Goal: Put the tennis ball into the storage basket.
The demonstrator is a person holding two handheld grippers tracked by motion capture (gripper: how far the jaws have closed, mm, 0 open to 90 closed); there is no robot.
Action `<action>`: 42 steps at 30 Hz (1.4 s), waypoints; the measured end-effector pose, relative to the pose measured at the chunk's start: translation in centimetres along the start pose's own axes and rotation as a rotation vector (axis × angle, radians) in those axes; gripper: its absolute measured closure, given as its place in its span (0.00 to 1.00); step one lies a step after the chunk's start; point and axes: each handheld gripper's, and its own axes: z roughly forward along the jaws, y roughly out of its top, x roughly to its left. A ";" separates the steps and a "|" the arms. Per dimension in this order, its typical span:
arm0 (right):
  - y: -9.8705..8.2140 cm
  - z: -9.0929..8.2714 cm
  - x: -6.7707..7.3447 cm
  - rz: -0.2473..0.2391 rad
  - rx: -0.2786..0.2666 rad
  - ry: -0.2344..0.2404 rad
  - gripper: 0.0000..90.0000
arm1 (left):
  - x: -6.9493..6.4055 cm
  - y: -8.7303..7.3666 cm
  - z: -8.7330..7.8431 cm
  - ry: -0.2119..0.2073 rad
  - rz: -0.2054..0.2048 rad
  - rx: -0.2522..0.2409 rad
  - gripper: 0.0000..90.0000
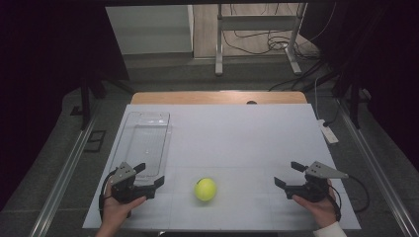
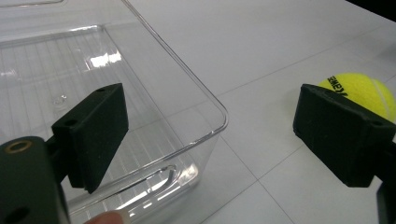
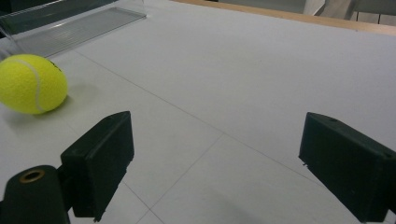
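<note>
A yellow tennis ball (image 1: 205, 189) lies on the white table top (image 1: 237, 143) near its front edge, between the two hands. My left gripper (image 1: 149, 174) is held at the front left, open with nothing between its jaws, just in front of a clear plastic tray (image 1: 145, 143). In the left gripper view the tray's near corner (image 2: 205, 116) sits between the jaws and the ball (image 2: 364, 91) peeks out behind the right jaw. My right gripper (image 1: 289, 174) is at the front right, open and empty, with the ball (image 3: 30, 84) far off to its left.
The clear tray (image 3: 70, 25) runs along the table's left side toward the back. A wooden strip (image 1: 217, 97) edges the far side. A white power strip (image 1: 328, 133) lies off the right edge. Metal stand legs (image 1: 257, 44) and cables are on the floor beyond.
</note>
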 end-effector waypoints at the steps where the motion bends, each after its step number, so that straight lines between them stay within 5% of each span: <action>1: 0.0 0.0 0.0 0.000 0.000 0.000 0.12 | 0.0 0.0 0.0 0.000 0.001 0.001 0.13; 42: -0.4 -1.1 0.4 -0.003 0.004 -0.015 0.12 | -0.1 1.5 -0.4 -0.001 0.002 -0.029 0.13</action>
